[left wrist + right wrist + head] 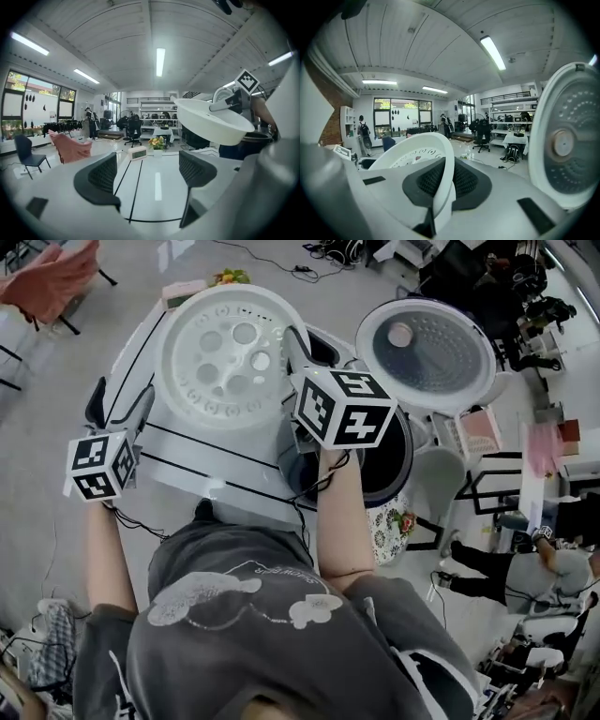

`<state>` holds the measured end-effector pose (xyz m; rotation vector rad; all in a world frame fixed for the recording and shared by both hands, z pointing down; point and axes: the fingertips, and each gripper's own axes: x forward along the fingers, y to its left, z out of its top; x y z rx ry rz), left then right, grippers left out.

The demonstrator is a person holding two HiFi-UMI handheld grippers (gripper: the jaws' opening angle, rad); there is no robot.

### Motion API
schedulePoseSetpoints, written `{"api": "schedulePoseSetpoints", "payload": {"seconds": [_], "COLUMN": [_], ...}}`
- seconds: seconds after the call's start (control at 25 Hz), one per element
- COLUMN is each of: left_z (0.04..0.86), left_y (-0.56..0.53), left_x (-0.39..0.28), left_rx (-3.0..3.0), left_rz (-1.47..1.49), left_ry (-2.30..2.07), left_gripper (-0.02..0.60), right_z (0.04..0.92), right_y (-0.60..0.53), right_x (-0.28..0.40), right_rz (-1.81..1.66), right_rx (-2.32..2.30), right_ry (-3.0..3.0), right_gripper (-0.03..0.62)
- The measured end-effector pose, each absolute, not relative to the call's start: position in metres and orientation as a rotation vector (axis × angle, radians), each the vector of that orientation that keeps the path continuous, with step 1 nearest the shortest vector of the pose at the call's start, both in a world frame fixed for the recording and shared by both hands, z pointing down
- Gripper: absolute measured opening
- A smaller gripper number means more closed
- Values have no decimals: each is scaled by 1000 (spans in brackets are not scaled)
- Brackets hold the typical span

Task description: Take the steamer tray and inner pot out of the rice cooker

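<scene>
Above the table, my right tongs are clenched on the rim of the white steamer tray. It's up in the air, clear of the rice cooker and just to its left. The cooker's lid stands wide open. My left tongs are released, with the jaws apart and nothing between them, off to the tray's left and not touching it.

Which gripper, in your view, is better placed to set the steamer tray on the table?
Right. The right gripper is shut on the steamer tray, holding it above the table; the left gripper is open and empty.
</scene>
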<state>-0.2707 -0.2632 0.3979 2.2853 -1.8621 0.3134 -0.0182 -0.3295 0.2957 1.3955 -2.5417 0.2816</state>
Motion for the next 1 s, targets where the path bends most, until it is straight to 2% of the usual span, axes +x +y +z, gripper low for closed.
{"api": "schedulePoseSetpoints", "payload": {"seconds": [0.2,0.36,1.0], "left_z": [418,430,508], "left_y": [-272,-285,-360], "left_x": [-310,-330,-317], "left_rx": [2257,2273,2301], "left_rz": [344,352,435], "left_ry": [-1841,-1777,-1554], "left_gripper": [408,408,408], "right_z": [343,370,522], "right_y": [-364,-384,-464], "right_x": [-79,-102,-92], "right_rz": [356,403,627], "right_rx": [1405,1445,1591], "right_ry": [-2488,-2408,-2206], "right_gripper": [49,49,49]}}
